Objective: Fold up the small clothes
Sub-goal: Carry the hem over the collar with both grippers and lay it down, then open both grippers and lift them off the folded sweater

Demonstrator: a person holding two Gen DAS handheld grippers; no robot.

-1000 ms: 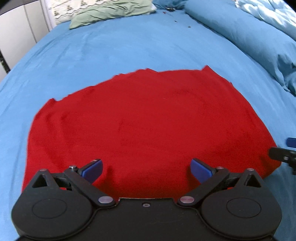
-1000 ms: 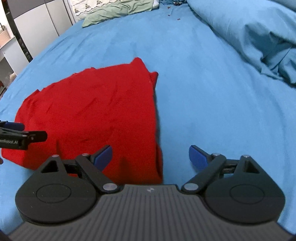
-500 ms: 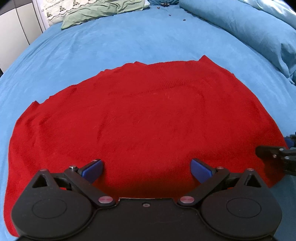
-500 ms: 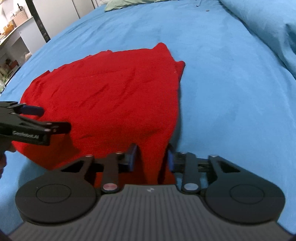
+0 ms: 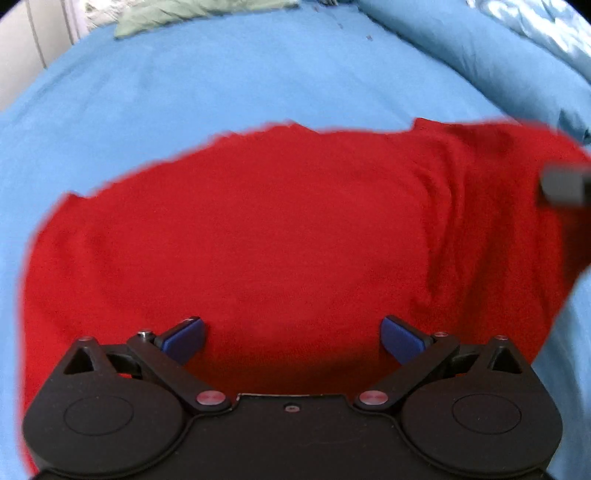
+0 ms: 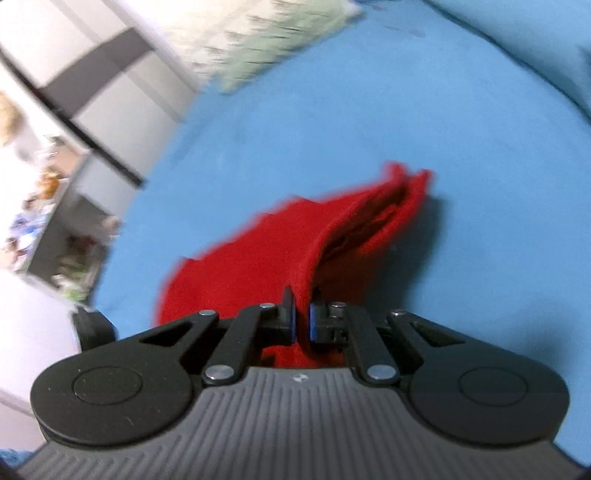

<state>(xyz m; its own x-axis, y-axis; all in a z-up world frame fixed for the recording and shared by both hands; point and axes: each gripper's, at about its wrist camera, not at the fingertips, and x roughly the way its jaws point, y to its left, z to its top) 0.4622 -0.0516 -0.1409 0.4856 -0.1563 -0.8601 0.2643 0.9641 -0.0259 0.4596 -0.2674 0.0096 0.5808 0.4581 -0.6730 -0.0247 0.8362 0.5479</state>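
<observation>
A red cloth (image 5: pixel 280 236) lies spread on the blue bedsheet (image 5: pixel 221 88). My left gripper (image 5: pixel 291 338) is open, its blue fingertips (image 5: pixel 184 338) just above the cloth's near edge. My right gripper (image 6: pixel 303 317) is shut on the red cloth's (image 6: pixel 280 243) right edge and holds it lifted, so the fabric rises in a fold above the sheet (image 6: pixel 480 155). In the left wrist view the right gripper (image 5: pixel 563 186) shows blurred at the right, with the cloth raised there.
A green cloth (image 5: pixel 192 13) lies at the far end of the bed. A blue duvet (image 5: pixel 498 48) is heaped along the right side. White and grey cabinets (image 6: pixel 96 96) and a cluttered shelf (image 6: pixel 40 206) stand beyond the bed's left edge.
My right gripper closed on the cloth's right edge and lifted it up and leftward, tilting its view. My left gripper stayed open near the cloth's front edge.
</observation>
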